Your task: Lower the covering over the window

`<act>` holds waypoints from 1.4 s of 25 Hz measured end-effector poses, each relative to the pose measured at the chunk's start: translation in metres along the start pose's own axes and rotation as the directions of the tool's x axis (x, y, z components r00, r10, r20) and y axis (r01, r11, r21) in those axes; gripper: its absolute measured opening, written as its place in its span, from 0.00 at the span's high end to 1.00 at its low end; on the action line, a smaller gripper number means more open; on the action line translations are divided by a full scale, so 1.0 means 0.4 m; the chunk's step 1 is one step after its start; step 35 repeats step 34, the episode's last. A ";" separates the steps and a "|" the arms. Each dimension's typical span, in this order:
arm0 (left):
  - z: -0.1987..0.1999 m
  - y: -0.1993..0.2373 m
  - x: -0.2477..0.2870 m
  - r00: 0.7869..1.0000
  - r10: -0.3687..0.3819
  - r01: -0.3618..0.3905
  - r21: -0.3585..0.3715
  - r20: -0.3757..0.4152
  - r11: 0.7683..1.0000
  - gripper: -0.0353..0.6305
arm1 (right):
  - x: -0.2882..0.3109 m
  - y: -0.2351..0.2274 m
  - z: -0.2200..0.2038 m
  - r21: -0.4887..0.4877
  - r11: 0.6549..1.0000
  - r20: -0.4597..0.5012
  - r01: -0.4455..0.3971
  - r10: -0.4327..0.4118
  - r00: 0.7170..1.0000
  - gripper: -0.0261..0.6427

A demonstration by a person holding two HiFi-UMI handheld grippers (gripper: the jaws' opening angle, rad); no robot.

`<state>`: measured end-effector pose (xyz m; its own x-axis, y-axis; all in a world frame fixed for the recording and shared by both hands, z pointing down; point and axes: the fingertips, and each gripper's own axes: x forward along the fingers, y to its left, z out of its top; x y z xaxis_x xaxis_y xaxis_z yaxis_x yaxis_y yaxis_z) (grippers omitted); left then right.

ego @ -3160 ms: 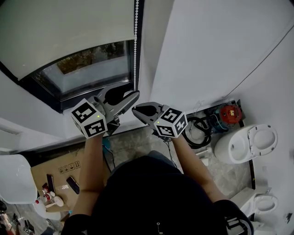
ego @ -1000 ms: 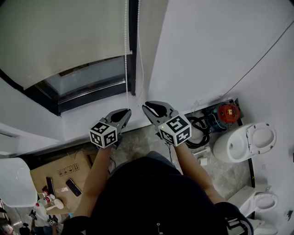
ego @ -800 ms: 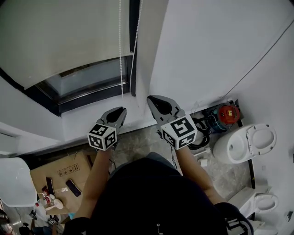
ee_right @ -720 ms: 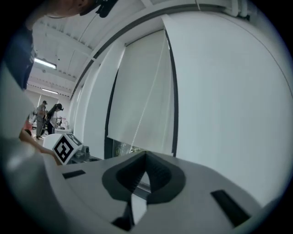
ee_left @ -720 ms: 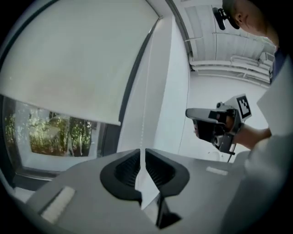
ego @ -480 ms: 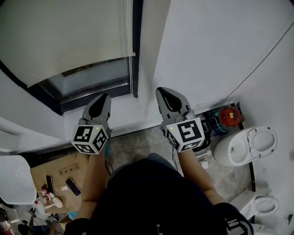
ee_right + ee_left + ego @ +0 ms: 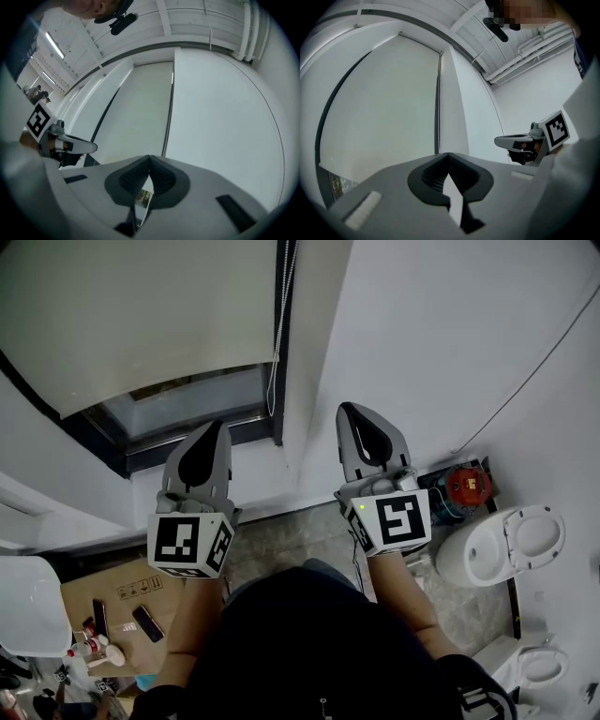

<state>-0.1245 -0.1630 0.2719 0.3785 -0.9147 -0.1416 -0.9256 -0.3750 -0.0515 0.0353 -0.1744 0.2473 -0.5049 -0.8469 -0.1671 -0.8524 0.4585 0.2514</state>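
Blind (image 7: 141, 315) covers most of the window (image 7: 192, 401); 1 strip of glass at the bottom is uncovered, so I reckon approx 1 more pull. Bead chain (image 7: 279, 334) hangs free. Left tongs (image 7: 212, 430) & right tongs (image 7: 351, 416) are clenched, empty, either side of its lower end.

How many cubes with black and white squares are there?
2. The left cube sits on the left gripper, and the right cube sits on the right gripper. None seems hidden.
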 end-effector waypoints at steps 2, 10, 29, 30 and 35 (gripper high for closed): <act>0.001 -0.003 0.001 1.000 -0.001 0.001 -0.001 -0.003 1.000 0.93 | -0.003 -0.005 0.003 0.000 1.000 0.000 0.007 -0.007 1.000 0.94; -0.002 -0.013 0.016 1.000 -0.006 0.006 0.001 -0.011 1.000 0.93 | 0.005 -0.012 -0.020 0.003 1.000 -0.028 -0.001 0.001 1.000 0.94; -0.031 -0.036 0.059 0.999 -0.042 0.042 -0.021 -0.029 0.999 0.93 | 0.025 -0.037 -0.063 -0.001 1.000 -0.061 0.008 -0.008 0.998 0.94; -0.032 -0.036 0.062 0.999 -0.044 0.043 -0.021 -0.029 0.999 0.93 | 0.028 -0.038 -0.064 -0.001 1.000 -0.061 0.008 -0.008 0.998 0.94; -0.038 -0.031 0.075 0.998 -0.047 0.047 -0.022 -0.031 0.999 0.93 | 0.041 -0.041 -0.070 -0.004 1.000 -0.061 0.009 -0.009 0.998 0.94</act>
